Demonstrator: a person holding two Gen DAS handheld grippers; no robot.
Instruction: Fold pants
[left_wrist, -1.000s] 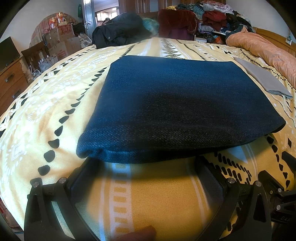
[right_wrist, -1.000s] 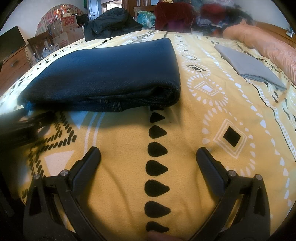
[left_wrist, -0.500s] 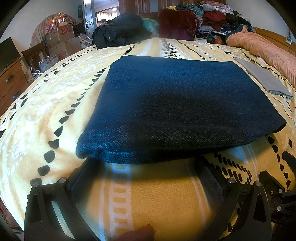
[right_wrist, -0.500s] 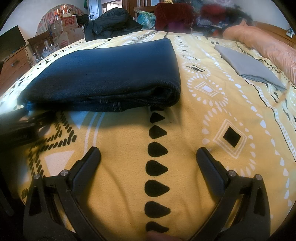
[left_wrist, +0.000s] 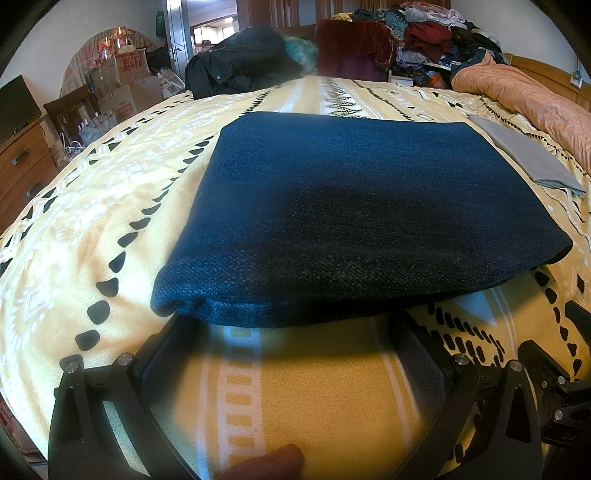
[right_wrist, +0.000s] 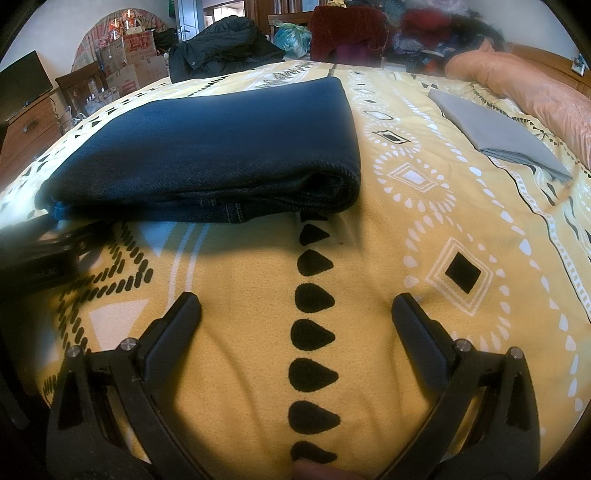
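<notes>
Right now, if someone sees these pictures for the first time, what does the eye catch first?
The dark blue folded pants stand out first, lying in a neat stack in the middle of the yellow patterned bedspread. Next come the black open tongs: the left tongs sit right at the near edge of the pants, the right tongs over bare bedspread. Behind, a grey folded cloth lies on the right.

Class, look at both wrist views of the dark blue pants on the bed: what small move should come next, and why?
Probably draw both tongs back. The pants already lie as a compact folded stack on the bedspread. The left tongs and right tongs are open and hold nothing, though the left fingers reach the near edge.
</notes>
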